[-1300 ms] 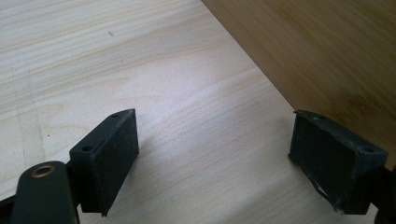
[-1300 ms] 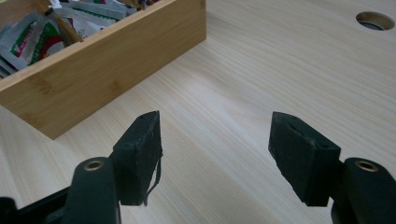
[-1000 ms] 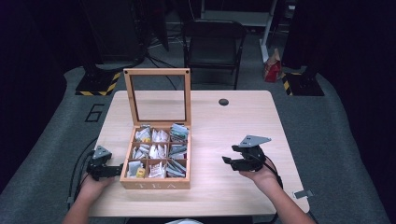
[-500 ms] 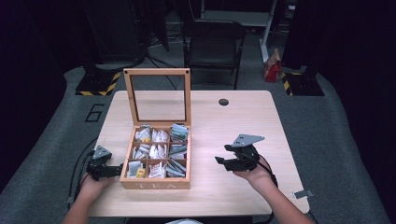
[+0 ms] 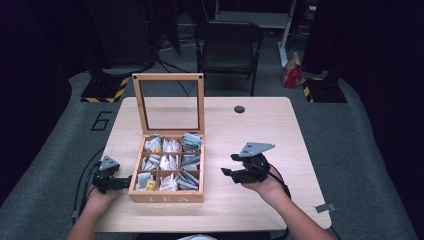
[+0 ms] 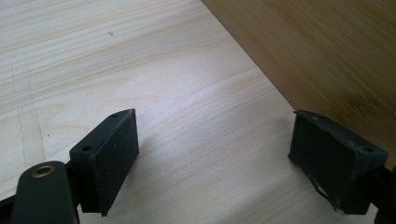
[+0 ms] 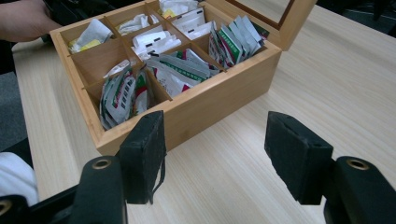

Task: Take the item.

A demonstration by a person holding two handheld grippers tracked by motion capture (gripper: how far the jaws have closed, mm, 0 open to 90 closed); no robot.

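Grippers empty beside open tea box

Tea box (image 5: 167, 172) stood lid-up on the table (image 5: 280, 130), sachets untouched in their compartments. Left gripper (image 5: 114, 183) at its left wall, right gripper (image 5: 233, 171) nearby, both gaped wide, empty. Nothing evidently begun.

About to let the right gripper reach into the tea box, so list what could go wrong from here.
The upright lid of the tea box may tip shut if bumped. The packets are packed tight, so the open right gripper might snag several. The left gripper, open beside the box, isn't clamping it, so it could slide.
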